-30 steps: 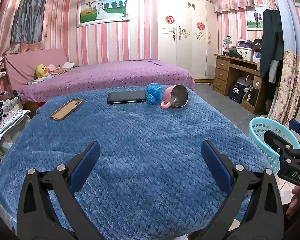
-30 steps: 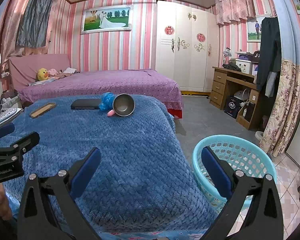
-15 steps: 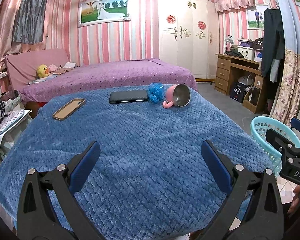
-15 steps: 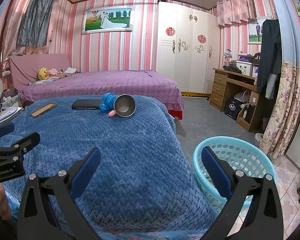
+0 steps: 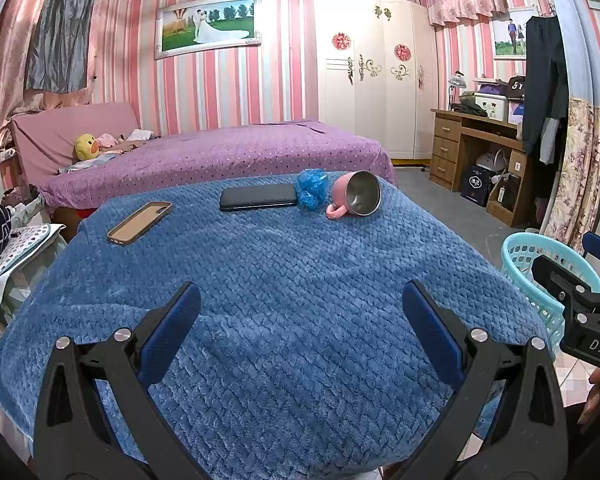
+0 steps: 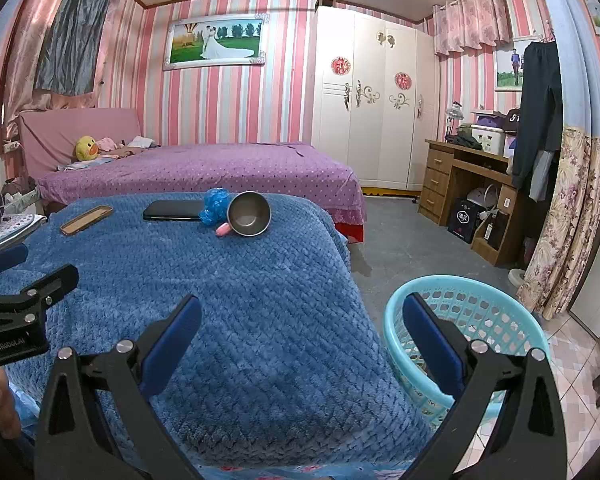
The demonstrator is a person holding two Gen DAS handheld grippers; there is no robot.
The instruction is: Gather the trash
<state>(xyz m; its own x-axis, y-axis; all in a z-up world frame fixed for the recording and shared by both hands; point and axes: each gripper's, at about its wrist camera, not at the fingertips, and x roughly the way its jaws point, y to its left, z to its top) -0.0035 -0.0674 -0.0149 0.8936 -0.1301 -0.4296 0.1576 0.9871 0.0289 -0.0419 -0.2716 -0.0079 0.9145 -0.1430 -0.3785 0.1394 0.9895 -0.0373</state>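
Note:
A crumpled blue plastic wad (image 5: pixel 312 189) (image 6: pixel 215 205) lies at the far end of the blue blanket-covered table (image 5: pixel 284 280), between a black phone (image 5: pixel 258 202) and a tipped pink mug (image 5: pixel 354 199). A turquoise mesh basket (image 6: pixel 464 332) (image 5: pixel 540 276) stands on the floor right of the table. My left gripper (image 5: pixel 300 320) hangs open over the near part of the blanket, holding nothing. My right gripper (image 6: pixel 300 324) is open too, above the table's right edge, its right finger in front of the basket.
A phone in a tan case (image 5: pixel 139 223) lies far left on the blanket. Behind the table is a purple bed (image 5: pixel 220 156); a wooden desk (image 6: pixel 472 184) and hanging clothes stand at right. A cluttered stand (image 5: pixel 16 252) sits left of the table.
Both wrist views have risen and tilted up slightly, so the table objects sit lower in frame. Both grippers stay open. Nothing on the table has moved.

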